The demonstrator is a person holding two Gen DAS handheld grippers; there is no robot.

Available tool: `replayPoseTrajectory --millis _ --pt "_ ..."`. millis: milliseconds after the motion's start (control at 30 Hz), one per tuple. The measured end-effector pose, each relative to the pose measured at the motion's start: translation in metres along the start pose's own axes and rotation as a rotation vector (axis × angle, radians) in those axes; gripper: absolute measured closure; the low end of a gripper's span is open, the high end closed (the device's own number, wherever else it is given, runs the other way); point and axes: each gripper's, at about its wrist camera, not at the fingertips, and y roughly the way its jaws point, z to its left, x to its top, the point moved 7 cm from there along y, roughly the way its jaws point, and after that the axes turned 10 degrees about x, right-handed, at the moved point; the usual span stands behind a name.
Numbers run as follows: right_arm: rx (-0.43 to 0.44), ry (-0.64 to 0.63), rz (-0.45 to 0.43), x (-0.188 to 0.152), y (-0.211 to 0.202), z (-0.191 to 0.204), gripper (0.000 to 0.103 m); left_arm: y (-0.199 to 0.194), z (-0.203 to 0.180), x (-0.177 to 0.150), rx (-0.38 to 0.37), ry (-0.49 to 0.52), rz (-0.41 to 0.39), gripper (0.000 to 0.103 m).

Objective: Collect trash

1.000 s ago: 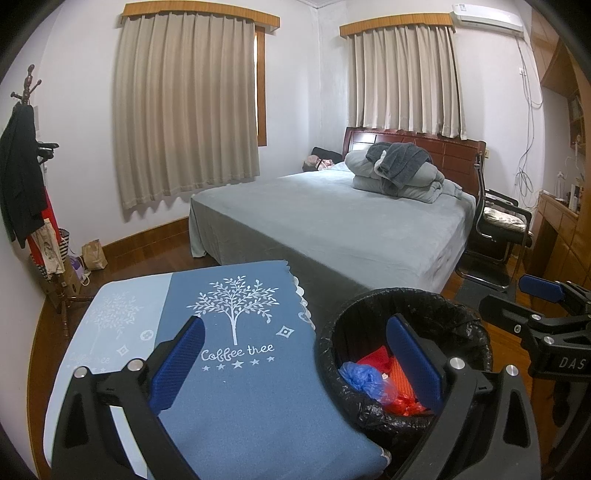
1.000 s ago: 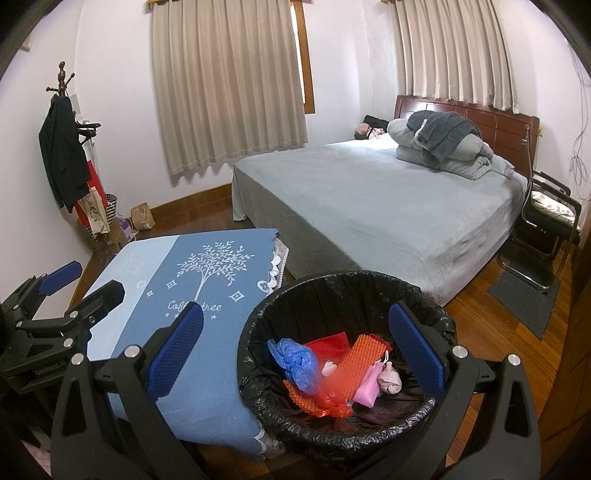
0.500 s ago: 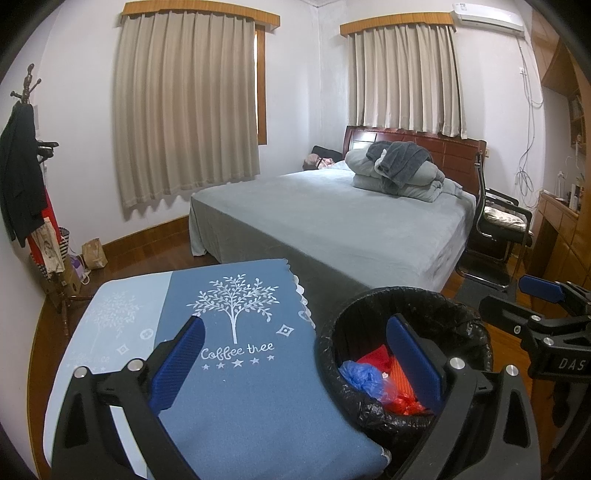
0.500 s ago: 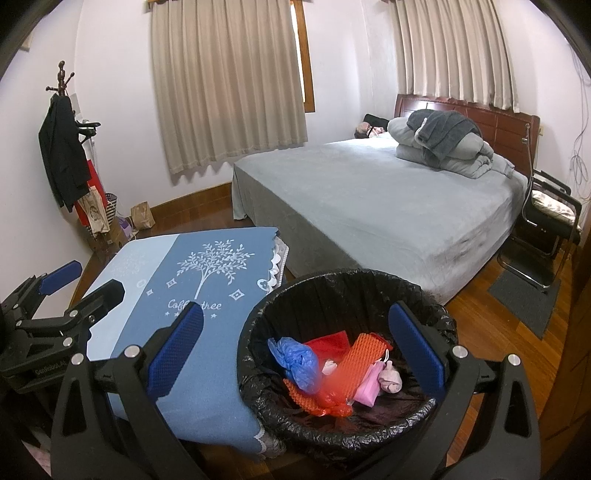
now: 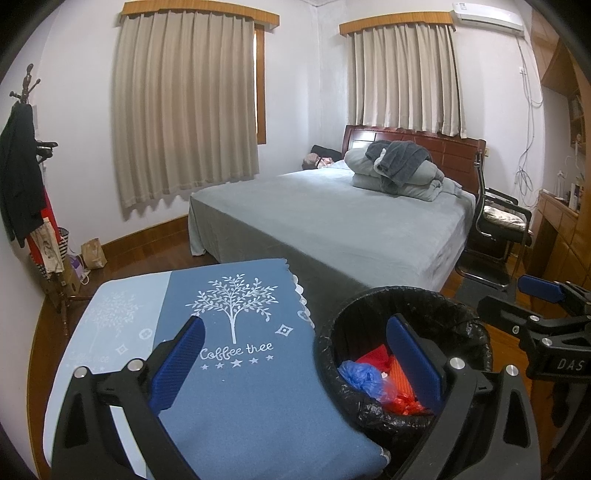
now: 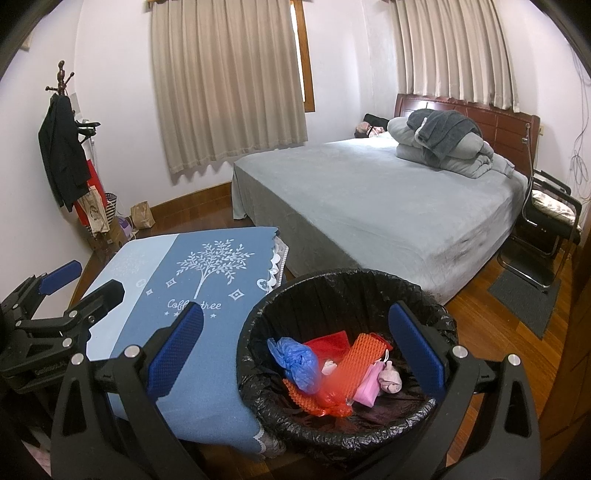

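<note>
While the left wrist view catches only a corner of the bin's (image 5: 406, 306) contents, the right wrist view looks straight down into it. From the left camera, a coat rack (image 5: 22, 166) stands at the wall, a blue cloth (image 5: 240, 387) printed "Coffee tree" covers the table, and the black-lined bin sits just beside the table's right edge, with the bed (image 5: 332, 225) behind and a chair (image 5: 498, 225) at far right. Only a blue bag (image 5: 356, 373) and scraps of red and orange show past the finger. An air conditioner (image 5: 487, 16) high on the wall appears in this view alone.

From the right camera, the bin (image 6: 343, 284) holds, left to right, the blue bag (image 6: 295, 360), a red piece (image 6: 328, 341), an orange foam net (image 6: 360, 354), a pink packet (image 6: 367, 384) and a pale crumpled lump (image 6: 389, 380), all lying loose on the liner. A grey mat (image 6: 524, 299) on the floor beside the chair shows clearly here.

The left gripper (image 5: 295, 362) hangs wide apart over the table edge and bin, holding nothing. The right gripper (image 6: 295, 350) is likewise spread wide above the bin, empty.
</note>
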Motion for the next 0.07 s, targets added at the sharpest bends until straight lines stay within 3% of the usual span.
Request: replayPoseTrajectory --millis 67 --pt "0.000 -0.001 0.000 0.0003 0.0001 0.0004 0.005 0.0000 0.0001 0.0001 -0.001 0.000 0.001 0.006"
